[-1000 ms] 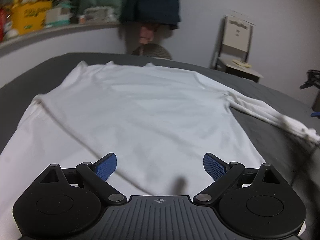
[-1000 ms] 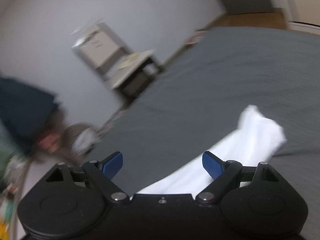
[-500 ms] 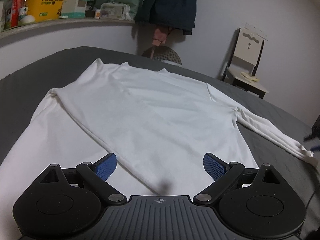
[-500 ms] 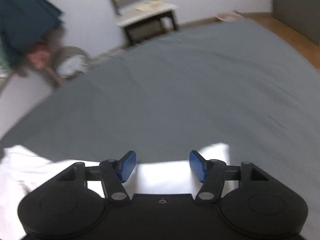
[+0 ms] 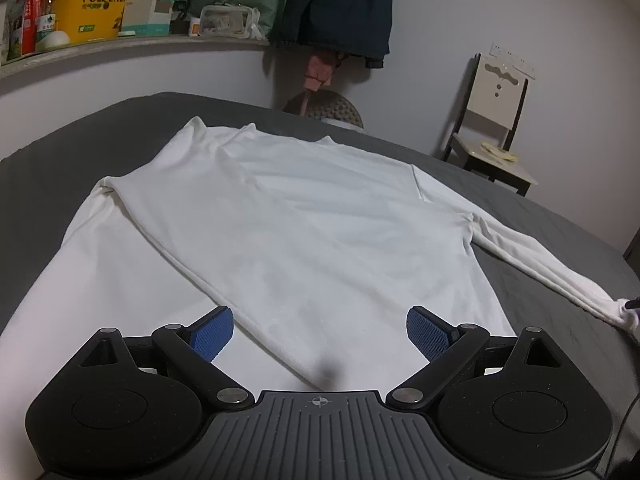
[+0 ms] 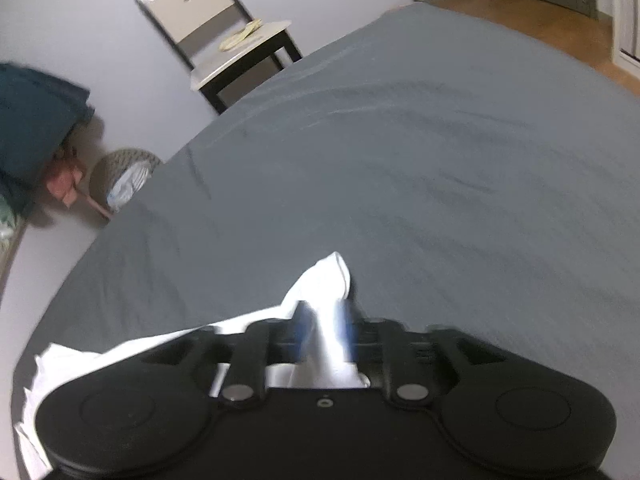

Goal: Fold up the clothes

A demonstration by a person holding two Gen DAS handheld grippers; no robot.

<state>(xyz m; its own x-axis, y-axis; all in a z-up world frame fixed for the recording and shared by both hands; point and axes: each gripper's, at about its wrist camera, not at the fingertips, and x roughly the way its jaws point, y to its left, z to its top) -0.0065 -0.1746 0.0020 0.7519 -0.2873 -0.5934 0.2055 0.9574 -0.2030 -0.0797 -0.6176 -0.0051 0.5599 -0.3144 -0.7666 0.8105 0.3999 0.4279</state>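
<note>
A white long-sleeved shirt (image 5: 304, 216) lies spread flat on the dark grey bed (image 5: 560, 248), neck end far from me. Its right sleeve (image 5: 552, 268) stretches toward the right edge of the left wrist view. My left gripper (image 5: 319, 334) hovers open over the shirt's hem, nothing between its blue pads. In the right wrist view, blurred by motion, my right gripper (image 6: 324, 332) is shut on the white sleeve cuff (image 6: 326, 280), which pokes out past the fingers and is lifted slightly off the bed (image 6: 440, 160).
A long shelf (image 5: 120, 44) with boxes runs along the far wall. Dark and green garments (image 5: 336, 4) hang beside it. A chair (image 5: 492, 128) stands past the bed's far right corner, and a woven basket (image 6: 124, 172) sits on the floor.
My right gripper swung over the sleeve end, narrowed and shut on the cuff. My left gripper drew back a little from the shirt and stayed open.
</note>
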